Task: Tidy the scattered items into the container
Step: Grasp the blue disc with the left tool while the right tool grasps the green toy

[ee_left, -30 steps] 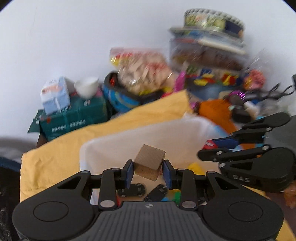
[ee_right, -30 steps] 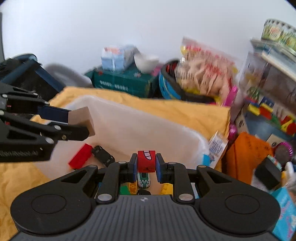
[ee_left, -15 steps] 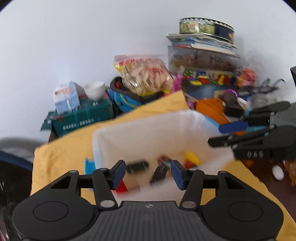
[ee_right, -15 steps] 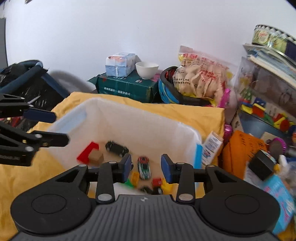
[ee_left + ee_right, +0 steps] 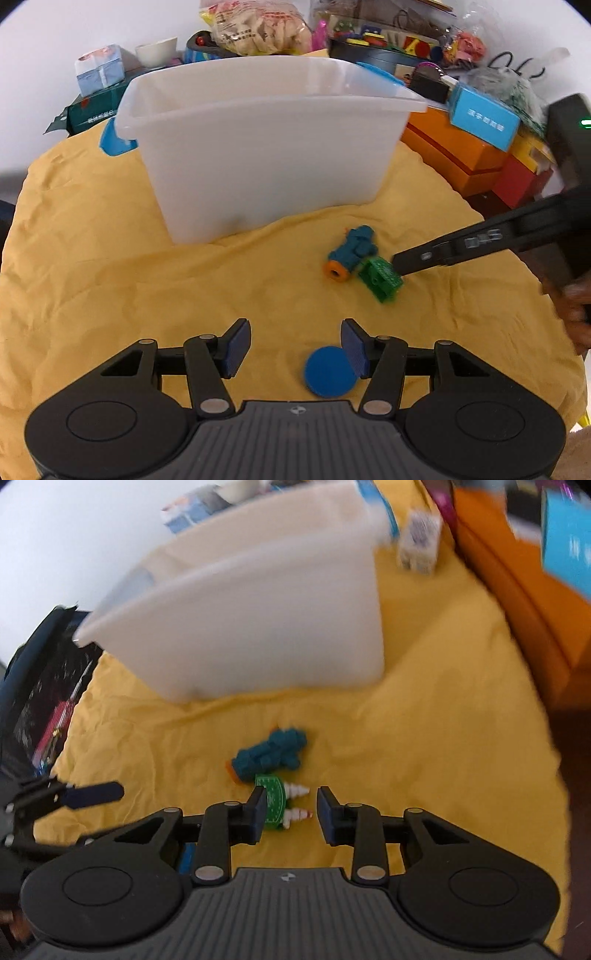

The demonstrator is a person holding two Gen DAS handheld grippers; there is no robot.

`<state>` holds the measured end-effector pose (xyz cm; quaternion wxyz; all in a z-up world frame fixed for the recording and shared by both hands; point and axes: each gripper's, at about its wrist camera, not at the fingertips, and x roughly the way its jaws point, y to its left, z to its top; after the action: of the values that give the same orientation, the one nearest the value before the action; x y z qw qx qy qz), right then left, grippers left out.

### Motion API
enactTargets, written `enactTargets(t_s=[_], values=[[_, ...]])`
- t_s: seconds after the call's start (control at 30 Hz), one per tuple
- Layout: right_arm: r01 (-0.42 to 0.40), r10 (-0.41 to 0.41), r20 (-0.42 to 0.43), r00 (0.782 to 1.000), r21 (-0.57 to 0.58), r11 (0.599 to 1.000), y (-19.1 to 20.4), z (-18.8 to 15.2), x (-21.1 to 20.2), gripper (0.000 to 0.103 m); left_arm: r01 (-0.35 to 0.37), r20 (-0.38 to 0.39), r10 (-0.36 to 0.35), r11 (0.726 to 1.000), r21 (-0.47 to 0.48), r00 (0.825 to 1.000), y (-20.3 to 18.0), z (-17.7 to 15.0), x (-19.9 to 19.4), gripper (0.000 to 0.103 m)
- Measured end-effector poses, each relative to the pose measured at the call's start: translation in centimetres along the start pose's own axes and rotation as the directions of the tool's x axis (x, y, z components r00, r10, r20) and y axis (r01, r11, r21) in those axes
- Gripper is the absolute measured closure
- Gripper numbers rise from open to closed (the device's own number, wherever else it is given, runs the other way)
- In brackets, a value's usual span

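The white plastic bin (image 5: 258,158) stands on the yellow cloth (image 5: 92,266); it also shows blurred in the right wrist view (image 5: 258,616). A teal toy with an orange end (image 5: 351,251) (image 5: 271,757) and a green toy (image 5: 380,278) (image 5: 273,799) lie side by side in front of the bin. A blue disc (image 5: 328,371) lies by my left gripper's right finger. My left gripper (image 5: 295,345) is open and empty, low over the cloth. My right gripper (image 5: 290,814) is open, its left finger against the green toy.
Behind and right of the bin are orange boxes (image 5: 458,155), a light blue box (image 5: 484,118), a snack bag (image 5: 258,26), a green box (image 5: 92,114) and toy clutter. A dark bag (image 5: 40,686) lies beyond the cloth's left edge.
Both grippers released their blocks into the bin, then dropped from above it to the cloth in front. Both are now open, near the loose toys.
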<state>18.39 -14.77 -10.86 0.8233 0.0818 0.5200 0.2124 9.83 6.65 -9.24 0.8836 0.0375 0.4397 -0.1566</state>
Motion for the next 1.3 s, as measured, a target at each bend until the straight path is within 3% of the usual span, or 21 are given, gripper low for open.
enactTargets(t_s=[0.13, 0.2, 0.33, 0.43, 0.5, 0.67, 0.73, 0.77, 0.97, 1.13, 1.23, 1.3], values=[[-0.107, 0.112, -0.037, 0.993, 0.117, 0.987, -0.8, -0.8, 1.4, 0.064, 0.0, 0.018, -0.001, 1.0, 0.018, 1.0, -0.2, 0.3, -0.5, 0.045], [-0.1, 0.103, -0.033, 0.994, 0.072, 0.992, 0.1, -1.2, 1.6, 0.074, -0.003, 0.023, 0.003, 1.0, 0.02, 1.0, 0.0, 0.4, -0.6, 0.045], [0.017, -0.015, 0.011, 1.0, -0.156, 0.988, 3.4, -1.9, 0.3, 0.078, -0.005, 0.022, 0.004, 1.0, 0.025, 1.0, 0.0, 0.6, -0.5, 0.045], [0.119, -0.102, 0.069, 0.992, -0.317, 0.941, 5.1, -3.0, -1.6, 0.078, -0.004, -0.002, 0.005, 0.999, 0.04, 1.0, -0.1, 0.5, 0.0, 0.045], [0.169, -0.145, 0.092, 0.985, -0.364, 0.916, 5.2, -3.8, -2.6, 0.078, 0.022, -0.029, -0.02, 0.998, 0.053, 0.999, -0.4, 0.1, 0.2, 0.045], [0.178, -0.168, 0.059, 0.984, -0.344, 0.922, 3.4, -5.0, -2.6, 0.078, 0.05, -0.075, -0.045, 0.997, 0.064, 0.996, -1.4, -1.3, 1.3, 0.048], [0.176, -0.171, 0.046, 0.984, -0.333, 0.926, 2.9, -5.4, -2.2, 0.078, 0.063, -0.084, -0.06, 0.998, 0.03, 0.995, -1.3, -1.8, 2.3, 0.053], [0.177, -0.172, 0.044, 0.984, -0.336, 0.925, 2.9, -5.7, -2.1, 0.078, 0.059, -0.094, -0.058, 0.998, 0.01, 0.994, -1.1, -2.0, 2.7, 0.061], [0.182, -0.178, 0.043, 0.983, -0.361, 0.915, 3.2, -6.4, -2.0, 0.079, 0.101, -0.069, -0.109, 0.989, -0.104, 0.992, 0.5, -2.3, 2.9, 0.06], [0.179, -0.177, 0.039, 0.984, -0.36, 0.916, 3.1, -6.5, -2.0, 0.079, 0.153, -0.043, -0.168, 0.958, -0.241, 0.985, 2.6, -2.5, 2.7, 0.06], [0.177, -0.175, 0.036, 0.984, -0.359, 0.916, 3.1, -6.5, -1.8, 0.079, 0.144, -0.061, -0.163, 0.96, -0.241, 0.985, 2.8, -2.6, 3.3, 0.061], [0.177, -0.177, 0.034, 0.984, -0.36, 0.916, 3.1, -6.6, -1.7, 0.079, 0.13, -0.074, -0.145, 0.974, -0.185, 0.987, 1.8, -2.3, 3.4, 0.061]])
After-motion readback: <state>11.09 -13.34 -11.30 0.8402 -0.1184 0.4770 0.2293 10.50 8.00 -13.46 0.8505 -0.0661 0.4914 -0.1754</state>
